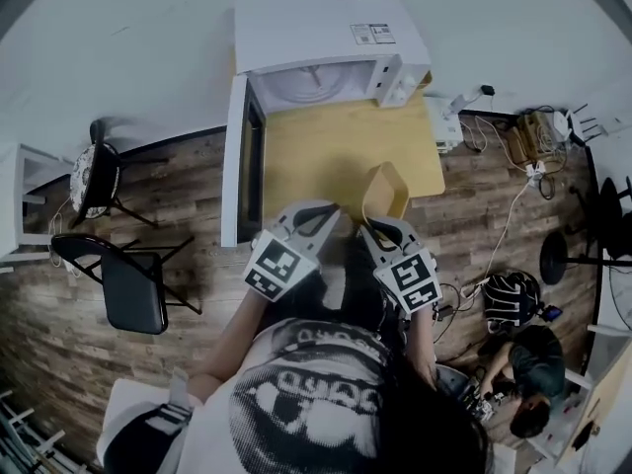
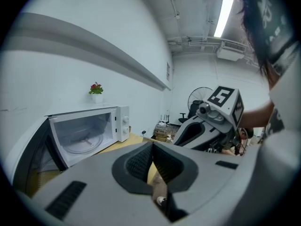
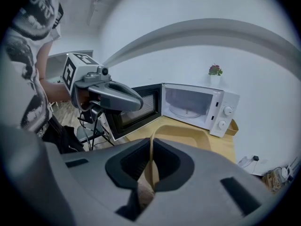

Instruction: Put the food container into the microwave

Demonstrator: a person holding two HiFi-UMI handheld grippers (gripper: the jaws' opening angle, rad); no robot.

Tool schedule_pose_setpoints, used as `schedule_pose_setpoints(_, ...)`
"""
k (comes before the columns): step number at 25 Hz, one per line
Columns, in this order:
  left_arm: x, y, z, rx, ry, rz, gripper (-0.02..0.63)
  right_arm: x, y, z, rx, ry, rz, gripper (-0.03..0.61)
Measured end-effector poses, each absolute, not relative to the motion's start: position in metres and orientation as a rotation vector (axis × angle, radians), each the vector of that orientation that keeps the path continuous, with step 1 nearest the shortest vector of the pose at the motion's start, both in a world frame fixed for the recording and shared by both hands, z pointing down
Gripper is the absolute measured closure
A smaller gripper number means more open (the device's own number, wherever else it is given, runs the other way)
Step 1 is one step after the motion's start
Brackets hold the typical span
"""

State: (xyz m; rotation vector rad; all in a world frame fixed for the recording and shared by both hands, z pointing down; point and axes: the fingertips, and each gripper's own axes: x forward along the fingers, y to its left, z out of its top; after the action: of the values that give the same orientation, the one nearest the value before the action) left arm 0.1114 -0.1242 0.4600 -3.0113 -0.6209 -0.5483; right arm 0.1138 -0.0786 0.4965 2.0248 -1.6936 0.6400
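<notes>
The white microwave (image 1: 326, 42) stands at the back of the wooden table (image 1: 336, 161), its door (image 1: 242, 161) swung wide open to the left and its cavity (image 1: 318, 82) empty with the glass turntable (image 3: 188, 111) showing. My right gripper (image 1: 383, 227) is shut on the rim of a tan food container (image 1: 387, 188), held above the table in front of the microwave. In the right gripper view the thin container wall (image 3: 188, 135) runs between the pads of my right gripper (image 3: 151, 147). My left gripper (image 1: 318, 213) hovers beside it, shut and empty; its pads meet in the left gripper view (image 2: 152, 150).
A small potted plant (image 2: 96, 91) sits on the microwave. Two black chairs (image 1: 133, 286) stand on the wood floor at left. Cables and a power strip (image 1: 533, 151) lie at right, with a crouching person (image 1: 528, 368) and a fan base (image 1: 565, 257).
</notes>
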Motion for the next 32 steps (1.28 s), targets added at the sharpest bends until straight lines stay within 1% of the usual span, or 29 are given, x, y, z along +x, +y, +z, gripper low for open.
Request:
schedule_pose_setpoints(7,0.137,-0.164,0.474,-3.078,-0.296,-0.607,0.614,0.149,-0.112,0.513,1.814,-1.880,0.593,0.551)
schedule_pose_setpoints(11,0.161,-0.184,0.466,-3.104,-0.080,-0.597,0.614,0.184,-0.132,0.507,1.680,-1.971,0.520,0.551)
schedule_pose_setpoints(18,0.194,-0.191,0.458,-3.097,0.139,-0.611,0.614,0.228,-0.155,0.504,1.514,-2.094,0.447,0.551)
schedule_pose_setpoints(26,0.193,-0.203,0.450,-3.066,0.343,-0.625,0.614,0.234,-0.178,0.516,1.321,-2.158,0.359,0.551)
schedule_pose_setpoints(32,0.186,-0.209,0.445,-3.045,0.455,-0.621,0.613,0.238,-0.204,0.530,1.155,-2.117,0.231,0.551)
